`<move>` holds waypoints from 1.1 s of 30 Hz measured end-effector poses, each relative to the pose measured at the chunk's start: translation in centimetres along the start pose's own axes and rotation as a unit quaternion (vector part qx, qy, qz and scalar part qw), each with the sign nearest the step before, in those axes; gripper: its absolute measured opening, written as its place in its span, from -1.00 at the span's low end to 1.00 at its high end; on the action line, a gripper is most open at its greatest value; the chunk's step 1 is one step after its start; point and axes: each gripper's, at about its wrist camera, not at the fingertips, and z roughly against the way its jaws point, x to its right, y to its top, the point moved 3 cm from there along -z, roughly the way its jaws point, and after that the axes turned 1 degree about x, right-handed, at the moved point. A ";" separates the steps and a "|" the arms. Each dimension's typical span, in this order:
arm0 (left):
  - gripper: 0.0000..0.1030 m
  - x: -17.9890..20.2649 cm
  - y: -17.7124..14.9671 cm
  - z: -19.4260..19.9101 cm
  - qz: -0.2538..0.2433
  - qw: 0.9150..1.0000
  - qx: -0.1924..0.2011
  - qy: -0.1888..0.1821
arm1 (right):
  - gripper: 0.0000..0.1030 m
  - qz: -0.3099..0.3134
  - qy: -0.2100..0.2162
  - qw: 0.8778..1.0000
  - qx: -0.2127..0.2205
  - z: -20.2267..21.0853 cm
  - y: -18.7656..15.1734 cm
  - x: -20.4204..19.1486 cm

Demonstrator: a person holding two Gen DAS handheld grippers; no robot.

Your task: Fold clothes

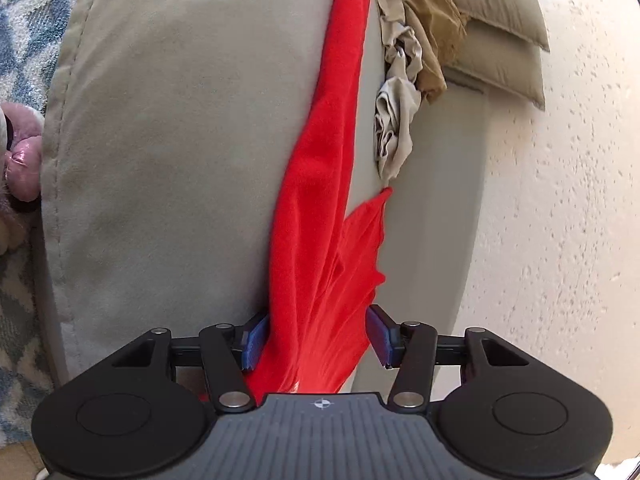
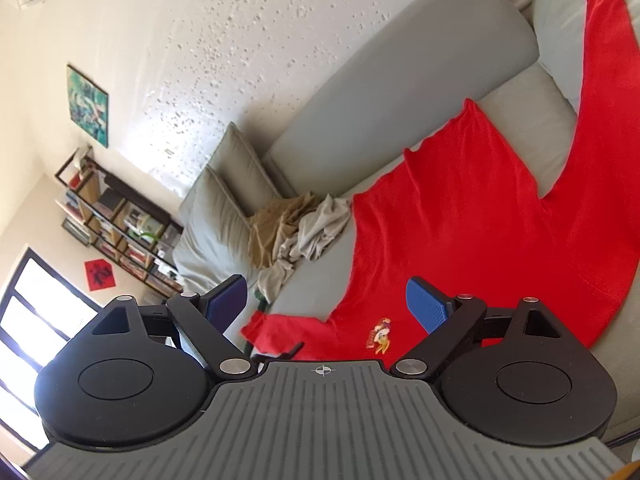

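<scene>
A red shirt (image 2: 460, 232) lies spread over the grey sofa seat (image 2: 516, 112), with a small printed emblem (image 2: 380, 334) near its front edge. My right gripper (image 2: 328, 304) hovers just above that edge, jaws wide open with nothing pressed between the blue pads. In the left wrist view the red shirt (image 1: 320, 200) runs as a long bunched strip across the sofa cushion (image 1: 180, 160) and passes between the jaws of my left gripper (image 1: 316, 320). The left pad (image 1: 254, 340) touches the cloth. The right pad (image 1: 380, 334) stands a little off it.
A crumpled pile of beige and tan clothes (image 2: 296, 224) (image 1: 400, 80) lies on the sofa beside stacked cushions (image 2: 224, 208) (image 1: 496, 24). A bookshelf (image 2: 116, 224) stands at the wall. A patterned rug (image 1: 20, 40) and a pink plush toy (image 1: 22, 160) are left of the sofa.
</scene>
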 end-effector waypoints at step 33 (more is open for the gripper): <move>-0.25 7.9 1.8 7.1 -0.272 0.941 0.116 0.163 | 0.77 -0.012 -0.036 0.998 -0.051 -3.6 -2.0 1.7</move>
